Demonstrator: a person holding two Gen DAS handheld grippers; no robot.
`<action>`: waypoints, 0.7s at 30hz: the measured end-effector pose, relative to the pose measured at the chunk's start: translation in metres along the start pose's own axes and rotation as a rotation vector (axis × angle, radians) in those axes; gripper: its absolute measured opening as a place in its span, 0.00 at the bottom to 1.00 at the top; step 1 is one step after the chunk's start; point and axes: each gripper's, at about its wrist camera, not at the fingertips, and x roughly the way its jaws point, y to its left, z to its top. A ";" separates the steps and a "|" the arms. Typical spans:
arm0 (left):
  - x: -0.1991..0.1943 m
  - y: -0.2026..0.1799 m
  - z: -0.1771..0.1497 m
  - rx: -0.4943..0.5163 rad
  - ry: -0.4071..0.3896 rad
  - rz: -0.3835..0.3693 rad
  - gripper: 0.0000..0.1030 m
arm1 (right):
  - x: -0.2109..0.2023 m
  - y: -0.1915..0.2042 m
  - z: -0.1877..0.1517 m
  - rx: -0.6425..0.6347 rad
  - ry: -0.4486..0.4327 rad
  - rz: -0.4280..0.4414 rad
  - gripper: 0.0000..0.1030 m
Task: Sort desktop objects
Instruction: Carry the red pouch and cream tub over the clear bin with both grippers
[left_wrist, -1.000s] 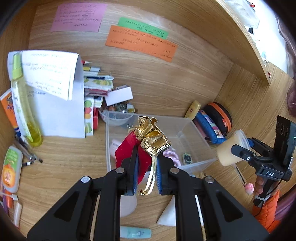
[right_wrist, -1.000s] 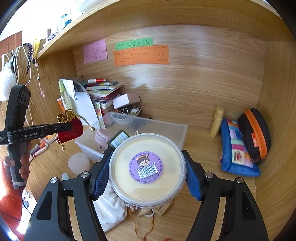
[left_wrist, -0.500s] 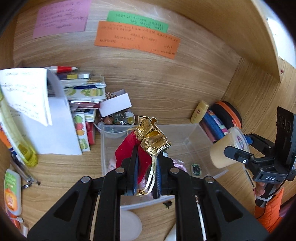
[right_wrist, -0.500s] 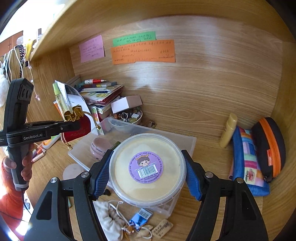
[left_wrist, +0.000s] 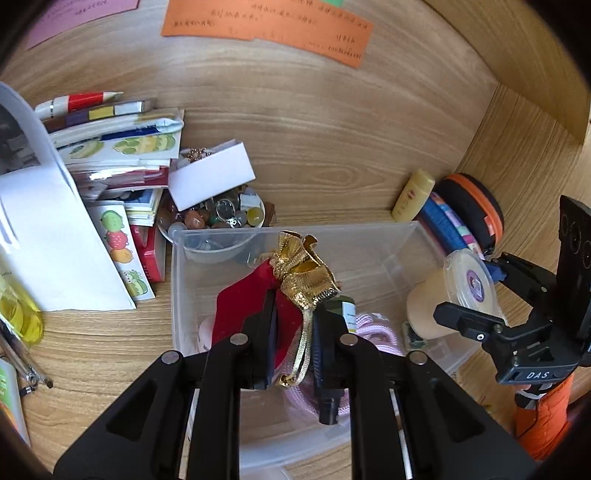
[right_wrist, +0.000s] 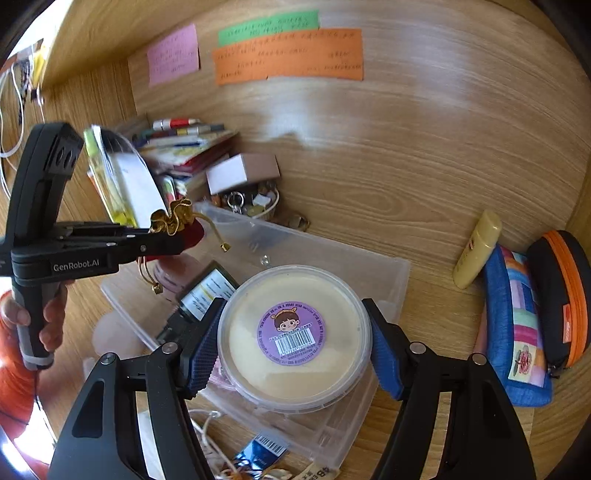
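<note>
My left gripper (left_wrist: 293, 325) is shut on a red pouch with a gold drawstring top (left_wrist: 303, 275), held above the clear plastic bin (left_wrist: 373, 236). In the right wrist view the same pouch (right_wrist: 177, 223) hangs over the bin's left end (right_wrist: 332, 251). My right gripper (right_wrist: 293, 336) is shut on a round cream tub with a purple barcode sticker (right_wrist: 293, 332), over the bin's near side. The left wrist view shows that tub (left_wrist: 454, 291) at the bin's right edge. A pink cord (left_wrist: 369, 325) and a small dark box (right_wrist: 207, 290) lie inside the bin.
A stack of books and papers (left_wrist: 110, 147), a bowl of beads and trinkets (left_wrist: 218, 218) and a white card box (left_wrist: 210, 177) crowd the back left. A yellow tube (right_wrist: 476, 249), a blue patchwork pouch (right_wrist: 517, 325) and a black-orange case (right_wrist: 561, 295) lie right. A cloth bag and tags (right_wrist: 221, 435) sit near.
Both grippers have moved forward and down toward the bin, each keeping its load. The pouch now hangs over the bin's inside and the tub over its near right part.
</note>
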 end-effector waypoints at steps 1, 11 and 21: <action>0.003 0.000 -0.001 0.000 0.006 -0.003 0.14 | 0.003 0.000 0.000 -0.004 0.009 -0.001 0.66; 0.017 0.003 -0.008 0.012 0.055 0.011 0.14 | 0.028 0.007 -0.004 -0.061 0.069 -0.054 0.66; 0.016 -0.003 -0.008 0.028 0.062 0.070 0.23 | 0.035 0.015 -0.007 -0.114 0.102 -0.098 0.66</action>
